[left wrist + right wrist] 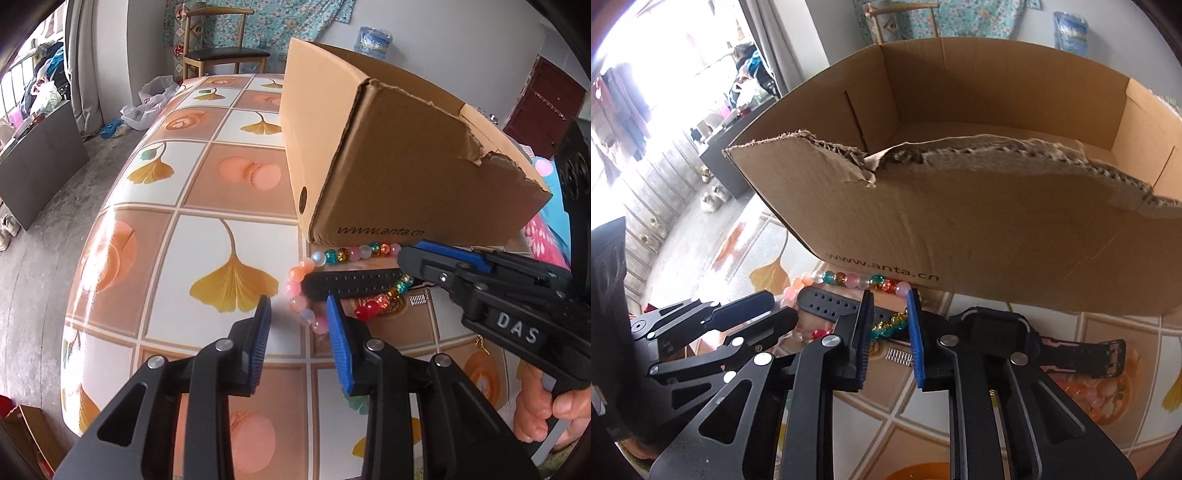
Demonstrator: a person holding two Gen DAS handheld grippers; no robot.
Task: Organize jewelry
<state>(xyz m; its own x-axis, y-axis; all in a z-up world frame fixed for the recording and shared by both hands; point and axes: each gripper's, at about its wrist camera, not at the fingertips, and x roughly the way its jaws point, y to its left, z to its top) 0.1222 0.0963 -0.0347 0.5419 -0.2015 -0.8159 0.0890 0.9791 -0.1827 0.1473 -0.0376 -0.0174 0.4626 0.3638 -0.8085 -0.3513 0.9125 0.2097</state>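
Observation:
A bracelet of pink, clear and coloured beads [297,303] [846,279] lies looped on the patterned tablecloth, just in front of the cardboard box [388,155] [997,229]. A black watch [993,325] lies across the loop, its holed strap [351,284] [827,302] pointing left. My left gripper [300,318] is open, with pink beads between its blue pads, close to the right one. My right gripper [890,314] [404,258] hovers over the strap and the green and yellow beads, its jaws narrowly apart. I see no pad pressing on anything.
The box has a torn near wall and nothing visible inside. A small metal spring-like piece [898,357] [419,300] and red beads [365,310] lie near the watch. A hand [554,410] holds the right gripper. The table edge [92,229] drops away at left, with a chair [221,40] beyond.

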